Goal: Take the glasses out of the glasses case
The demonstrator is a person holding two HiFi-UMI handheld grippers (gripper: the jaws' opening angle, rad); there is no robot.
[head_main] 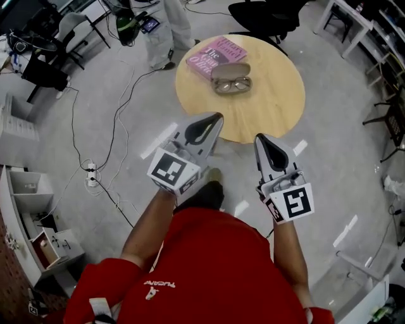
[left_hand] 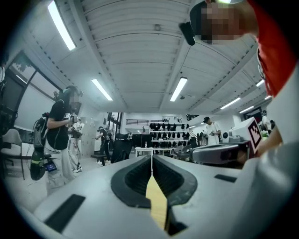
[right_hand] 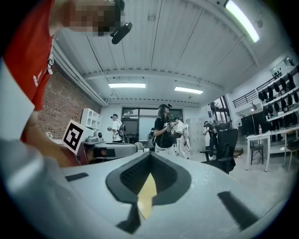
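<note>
An open grey glasses case (head_main: 229, 74) lies on the round wooden table (head_main: 272, 95), and the dark-framed glasses (head_main: 233, 84) rest inside it. A pink book (head_main: 215, 56) lies just behind the case. Both grippers hover at the table's near edge, short of the case and pointing level. My left gripper (head_main: 218, 116) is shut with nothing in it; its pads meet in the left gripper view (left_hand: 152, 157). My right gripper (head_main: 259, 137) is shut and empty too, with its jaws closed in the right gripper view (right_hand: 149, 154). Each gripper view shows the other gripper beside it.
Cables and a power strip (head_main: 90, 174) lie on the floor to the left. White shelving (head_main: 28, 202) stands at the far left. A black office chair (head_main: 266, 16) is behind the table. A person (head_main: 168, 28) stands near the table's far left; several more people stand across the room.
</note>
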